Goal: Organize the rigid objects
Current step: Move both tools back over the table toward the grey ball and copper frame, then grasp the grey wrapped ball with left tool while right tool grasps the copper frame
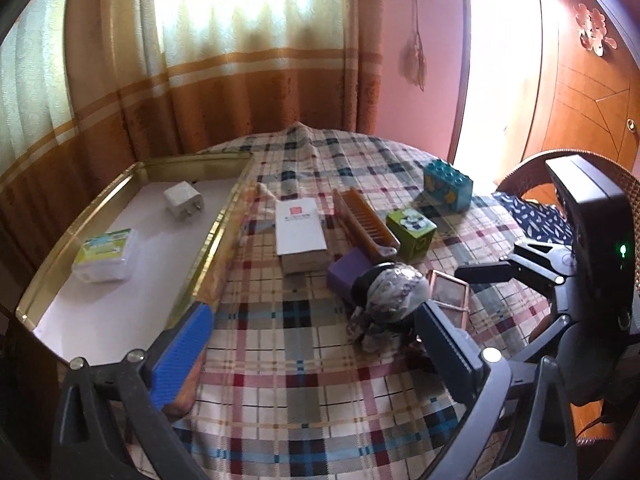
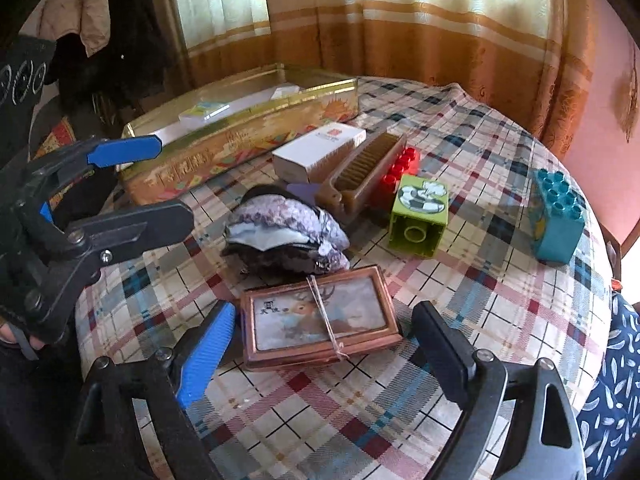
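A gold tin tray holds a white plug adapter and a small green-and-white box. On the plaid cloth lie a white box, a brown comb, a purple block, a red brick, a green brick, a teal brick, a patterned pouch and a copper-framed picture box. My left gripper is open and empty beside the tray. My right gripper is open, fingers either side of the picture box.
Curtains hang behind the round table. A wicker chair with a blue cushion stands at the right. A wooden door is beyond it. Clothes hang at the far left in the right wrist view.
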Demonstrator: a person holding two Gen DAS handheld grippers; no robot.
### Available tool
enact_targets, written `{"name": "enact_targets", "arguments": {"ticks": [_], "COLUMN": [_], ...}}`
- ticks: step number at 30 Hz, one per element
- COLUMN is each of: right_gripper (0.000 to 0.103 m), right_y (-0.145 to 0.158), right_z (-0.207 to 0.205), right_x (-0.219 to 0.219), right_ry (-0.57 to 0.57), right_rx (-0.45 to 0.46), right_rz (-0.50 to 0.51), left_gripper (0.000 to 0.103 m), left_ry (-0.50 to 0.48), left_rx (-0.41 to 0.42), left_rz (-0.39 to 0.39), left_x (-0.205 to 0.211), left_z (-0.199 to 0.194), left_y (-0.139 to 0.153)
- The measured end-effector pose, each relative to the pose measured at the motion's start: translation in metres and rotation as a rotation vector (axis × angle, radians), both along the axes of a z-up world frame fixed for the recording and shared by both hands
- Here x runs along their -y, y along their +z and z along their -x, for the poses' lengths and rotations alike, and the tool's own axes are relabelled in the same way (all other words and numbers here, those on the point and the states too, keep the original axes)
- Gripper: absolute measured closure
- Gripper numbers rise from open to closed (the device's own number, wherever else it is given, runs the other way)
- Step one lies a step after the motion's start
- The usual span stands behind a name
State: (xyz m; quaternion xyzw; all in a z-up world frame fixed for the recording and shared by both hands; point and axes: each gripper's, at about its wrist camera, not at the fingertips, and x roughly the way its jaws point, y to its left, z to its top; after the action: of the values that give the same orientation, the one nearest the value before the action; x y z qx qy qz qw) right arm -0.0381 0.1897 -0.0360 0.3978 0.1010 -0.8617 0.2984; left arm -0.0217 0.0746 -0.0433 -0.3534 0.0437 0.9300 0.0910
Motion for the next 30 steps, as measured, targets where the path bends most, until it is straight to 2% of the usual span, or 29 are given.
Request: {"name": "enact_targets", "arguments": {"ticks": [3, 9, 13, 20, 22, 27, 28, 30], "right_gripper": [0.011, 0.011, 0.024, 0.024, 0.024, 0.024, 0.024, 0.024], "right_y": [0.000, 0.000, 0.000, 0.000, 0.000, 0.000, 0.000, 0.000], "right_z": [0.000, 0.001, 0.000, 0.001, 0.001, 0.000, 0.001, 0.000], "right_x": [0.000, -0.008, -0.011, -0.014, -0.015, -0.014, -0.014, -0.015], "right_ry": [-0.001, -0.056, -0.090, -0.104, -0.106, -0.111, -0.111, -0.118], "right_rx": [0.000, -0.009, -0.037, -0.040, -0.040, -0.046, -0.047, -0.053], "right_rz": [-0.009, 0.012, 0.013, 0.025, 0.028, 0.024, 0.022, 0.026], "left_gripper": [0.000, 0.000, 0.000, 0.002, 0.009, 0.040, 0.043, 0.061], "left_ry": [-0.001, -0.039, -0.073, -0.100, -0.111, -0.134, -0.137, -0.148], "left_rx": [0.016, 0.028, 0.055, 0.117, 0.131, 0.157, 0.156, 0.162], "left_rz": [0.015, -0.005, -0.002, -0.035, -0.045, -0.103, -0.109, -0.112], "left_x": [-0.005, -0.014, -0.024, -0.030, -0.030, -0.024, -0.024, -0.024], "left_z": [0.007, 0.013, 0.017, 0.033, 0.035, 0.037, 0.036, 0.036], "left_y": [-0.007, -0.009, -0.013, -0.021, -0.023, -0.028, -0.028, -0.030]}}
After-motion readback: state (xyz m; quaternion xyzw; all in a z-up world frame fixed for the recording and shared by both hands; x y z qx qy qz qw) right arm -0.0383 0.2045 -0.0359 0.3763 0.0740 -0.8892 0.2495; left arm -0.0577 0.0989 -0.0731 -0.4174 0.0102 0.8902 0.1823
